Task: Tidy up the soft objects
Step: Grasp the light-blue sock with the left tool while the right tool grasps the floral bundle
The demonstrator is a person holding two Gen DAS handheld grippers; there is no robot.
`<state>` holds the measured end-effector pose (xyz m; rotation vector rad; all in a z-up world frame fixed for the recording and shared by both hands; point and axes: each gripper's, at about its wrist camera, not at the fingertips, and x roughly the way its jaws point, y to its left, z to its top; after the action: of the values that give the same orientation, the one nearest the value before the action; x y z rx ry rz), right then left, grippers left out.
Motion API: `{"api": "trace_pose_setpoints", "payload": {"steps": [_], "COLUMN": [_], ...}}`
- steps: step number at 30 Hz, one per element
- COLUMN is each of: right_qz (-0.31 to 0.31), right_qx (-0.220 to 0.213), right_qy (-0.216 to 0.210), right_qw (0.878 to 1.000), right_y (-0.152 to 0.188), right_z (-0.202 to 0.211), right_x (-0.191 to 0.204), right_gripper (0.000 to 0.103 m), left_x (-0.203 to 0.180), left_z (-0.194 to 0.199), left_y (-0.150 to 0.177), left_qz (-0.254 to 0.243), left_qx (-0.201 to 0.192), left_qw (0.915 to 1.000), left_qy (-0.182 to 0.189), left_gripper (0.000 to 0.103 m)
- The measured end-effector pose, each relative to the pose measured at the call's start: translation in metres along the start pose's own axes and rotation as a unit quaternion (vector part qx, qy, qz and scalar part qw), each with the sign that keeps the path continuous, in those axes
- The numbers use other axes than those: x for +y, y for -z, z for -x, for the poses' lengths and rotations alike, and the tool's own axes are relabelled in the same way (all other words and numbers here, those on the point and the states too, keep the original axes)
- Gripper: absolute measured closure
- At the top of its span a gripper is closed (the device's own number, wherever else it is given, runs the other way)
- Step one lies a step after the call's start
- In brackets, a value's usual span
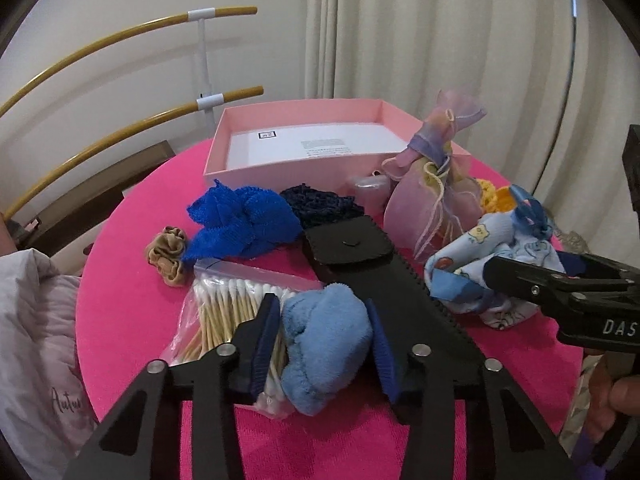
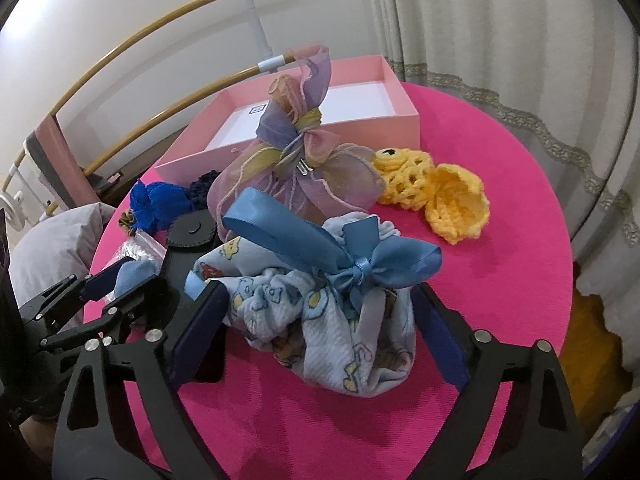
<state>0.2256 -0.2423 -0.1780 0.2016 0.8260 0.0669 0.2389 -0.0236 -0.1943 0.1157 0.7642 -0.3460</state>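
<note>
My left gripper (image 1: 326, 340) stands around a light blue plush piece (image 1: 324, 344), its pads touching both sides; it also shows in the right wrist view (image 2: 134, 274). My right gripper (image 2: 320, 320) is open around a printed cloth pouch (image 2: 320, 320) tied with a blue ribbon (image 2: 320, 248), pads beside it with small gaps. The pouch shows in the left wrist view (image 1: 476, 260). An open pink box (image 1: 304, 136) stands at the back of the pink table (image 1: 128, 288). A pink organza bag (image 2: 296, 168) stands in front of the box.
A blue knit cloth (image 1: 240, 224), a dark net (image 1: 320, 204), a tan scrunchie (image 1: 168, 256), a bag of cotton swabs (image 1: 228, 312) and a black case (image 1: 384, 288) lie on the table. A yellow crochet piece (image 2: 436, 192) lies at the right. Curtains hang behind.
</note>
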Motion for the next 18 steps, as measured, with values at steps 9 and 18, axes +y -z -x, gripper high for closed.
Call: {"api": "trace_pose_setpoints", "payload": {"steps": [9, 18], "right_qz": [-0.001, -0.002], "right_qx": [0.0, 0.0], "right_qy": [-0.012, -0.019], "right_qw": [1.0, 1.0], "right_y": [0.001, -0.002], "right_z": [0.003, -0.004], "right_x": [0.003, 0.001], "right_gripper": [0.03, 0.03], "left_x": [0.002, 0.007], "left_z": [0.021, 0.026], "left_y": [0.003, 0.006], "left_qz": [0.016, 0.038], "left_qx": [-0.02, -0.011], "left_qw": [0.9996, 0.9992], "left_qy": [0.013, 0.003], "left_gripper": [0.074, 0.074]}}
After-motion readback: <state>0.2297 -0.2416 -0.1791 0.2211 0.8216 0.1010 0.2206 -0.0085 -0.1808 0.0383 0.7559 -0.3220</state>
